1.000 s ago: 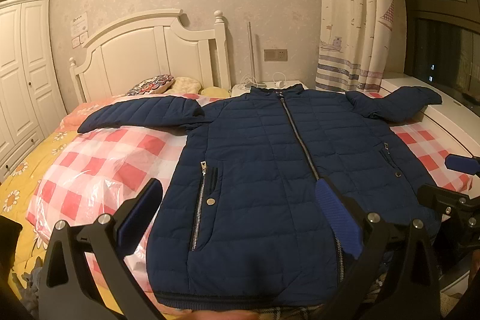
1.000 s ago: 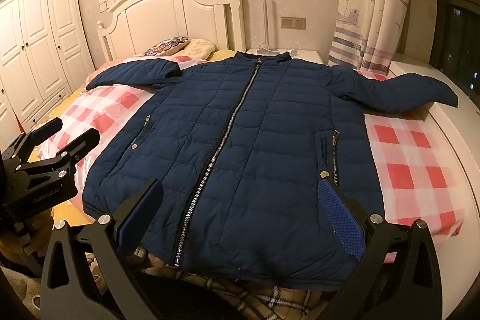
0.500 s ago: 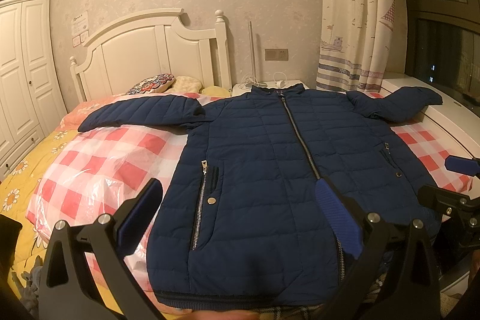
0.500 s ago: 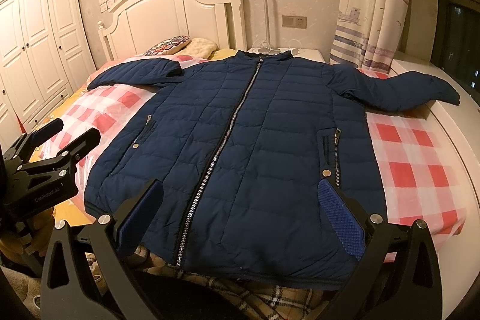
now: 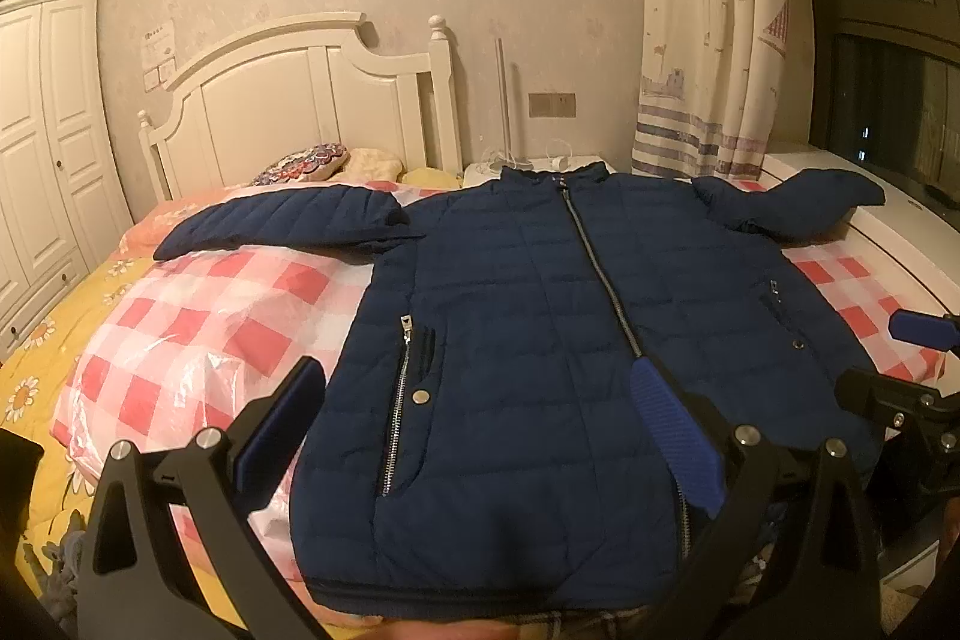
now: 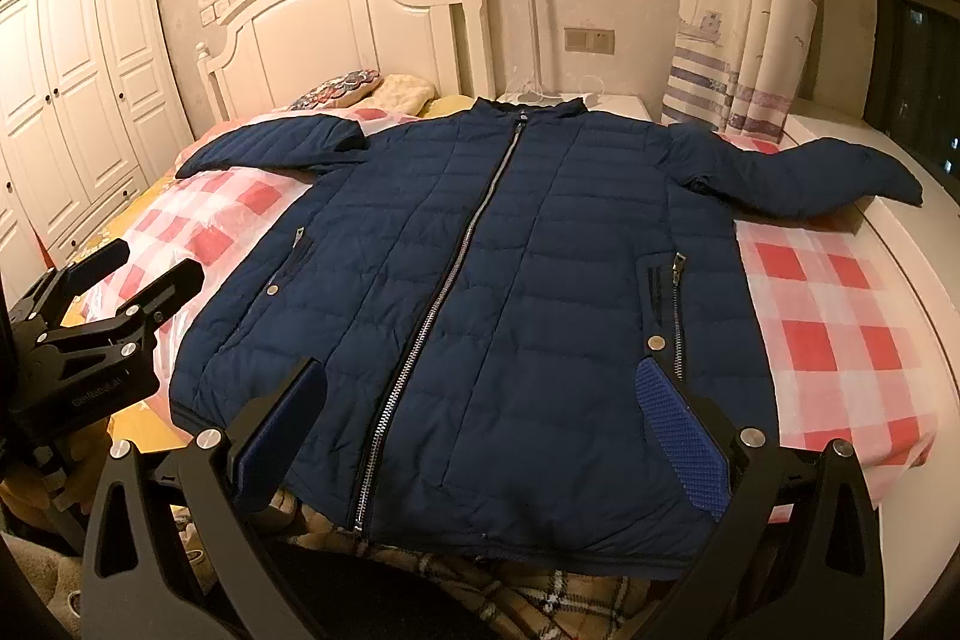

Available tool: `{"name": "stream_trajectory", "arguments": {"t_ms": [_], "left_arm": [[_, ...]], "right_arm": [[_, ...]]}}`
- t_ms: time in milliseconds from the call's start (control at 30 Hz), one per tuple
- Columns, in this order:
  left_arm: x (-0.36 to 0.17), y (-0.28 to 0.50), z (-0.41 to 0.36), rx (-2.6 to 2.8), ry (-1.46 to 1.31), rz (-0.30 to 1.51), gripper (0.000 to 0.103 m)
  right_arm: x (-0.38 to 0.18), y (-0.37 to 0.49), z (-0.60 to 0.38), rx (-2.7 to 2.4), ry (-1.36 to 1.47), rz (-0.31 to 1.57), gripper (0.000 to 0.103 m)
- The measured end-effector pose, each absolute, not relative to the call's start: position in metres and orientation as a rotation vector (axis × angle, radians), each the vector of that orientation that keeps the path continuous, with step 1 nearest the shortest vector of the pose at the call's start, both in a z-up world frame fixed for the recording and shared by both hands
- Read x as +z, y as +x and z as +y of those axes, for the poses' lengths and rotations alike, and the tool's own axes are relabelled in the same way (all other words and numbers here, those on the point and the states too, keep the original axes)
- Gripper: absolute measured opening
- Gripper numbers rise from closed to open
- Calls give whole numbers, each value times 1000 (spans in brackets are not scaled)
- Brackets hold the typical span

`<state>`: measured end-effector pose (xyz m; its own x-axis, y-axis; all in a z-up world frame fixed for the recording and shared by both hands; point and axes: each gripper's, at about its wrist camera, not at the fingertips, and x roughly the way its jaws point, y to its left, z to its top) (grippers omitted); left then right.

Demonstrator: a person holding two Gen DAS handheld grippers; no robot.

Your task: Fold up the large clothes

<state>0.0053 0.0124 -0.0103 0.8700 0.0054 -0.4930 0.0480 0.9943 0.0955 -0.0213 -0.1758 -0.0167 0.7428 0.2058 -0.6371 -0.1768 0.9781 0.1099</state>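
On the bed (image 5: 180, 316), navy quilted jacket (image 5: 540, 340), zipped, flat

The jacket (image 5: 540, 340) pretty much covers the middle of the bed (image 5: 180, 328), sleeves spread toward both side edges. Bare checkered sheet (image 6: 840, 328) shows along the right edge and below the left sleeve. At the head end, pillows (image 6: 372, 91) and headboard (image 6: 336, 16) block things.
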Motion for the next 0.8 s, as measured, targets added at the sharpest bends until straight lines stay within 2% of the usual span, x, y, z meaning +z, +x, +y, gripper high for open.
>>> {"name": "stream_trajectory", "arguments": {"t_ms": [467, 667, 800], "left_arm": [[-35, 42, -1, -48, 133, 610, 101], [-64, 143, -21, -134, 196, 819, 101], [-84, 229, -32, -85, 253, 930, 101]], "right_arm": [[-40, 9, -196, 173, 87, 730, 99], [-59, 65, -249, 56, 123, 768, 99], [-76, 122, -332, -104, 295, 813, 99]]}}
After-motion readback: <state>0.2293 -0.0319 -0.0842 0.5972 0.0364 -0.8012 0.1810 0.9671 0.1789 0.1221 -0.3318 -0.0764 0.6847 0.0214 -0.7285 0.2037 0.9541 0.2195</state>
